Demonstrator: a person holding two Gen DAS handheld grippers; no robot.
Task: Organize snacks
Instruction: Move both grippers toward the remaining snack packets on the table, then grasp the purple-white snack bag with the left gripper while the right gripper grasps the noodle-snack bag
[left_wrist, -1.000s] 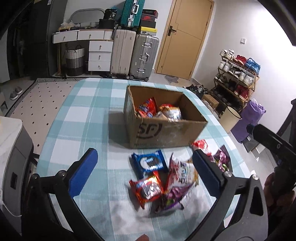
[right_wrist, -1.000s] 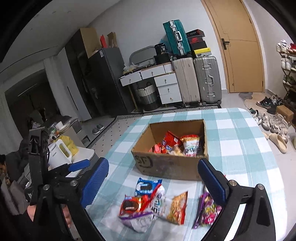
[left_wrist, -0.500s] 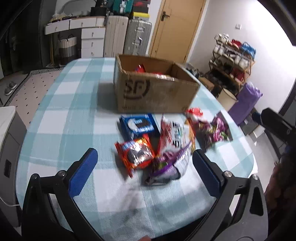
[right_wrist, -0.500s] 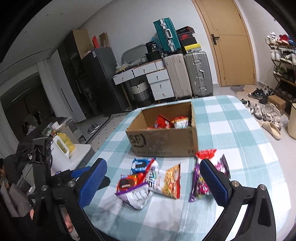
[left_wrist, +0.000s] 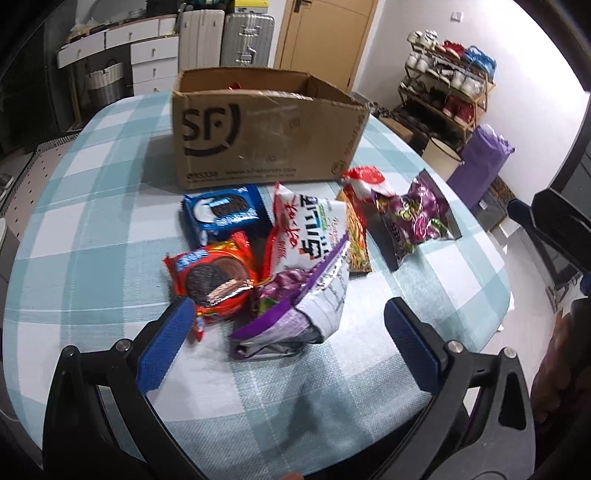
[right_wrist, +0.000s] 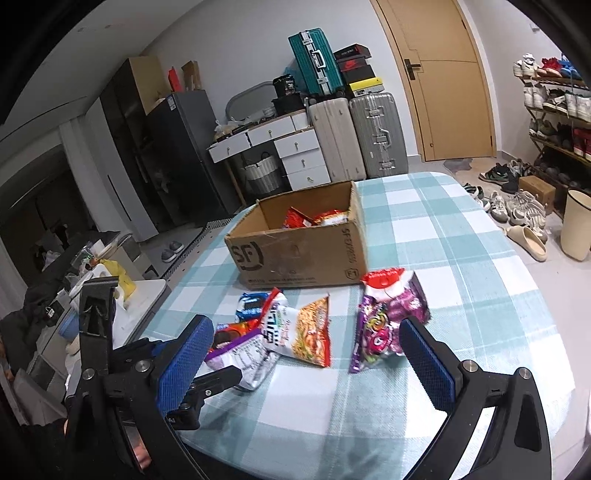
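both grippers, left gripper (left_wrist: 286, 338) and right gripper (right_wrist: 314, 363), have dropped toward the snack pile (left_wrist: 295, 251), jaws wide, empty.

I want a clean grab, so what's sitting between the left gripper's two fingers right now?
In the left wrist view, the purple-and-silver bag lies between the open left gripper's fingers, with the red cookie pack beside its left finger.

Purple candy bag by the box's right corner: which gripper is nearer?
Right. The right gripper hangs open just short of the purple candy bag, one finger beside it. The left gripper is open over the red Oreo pack, further away.
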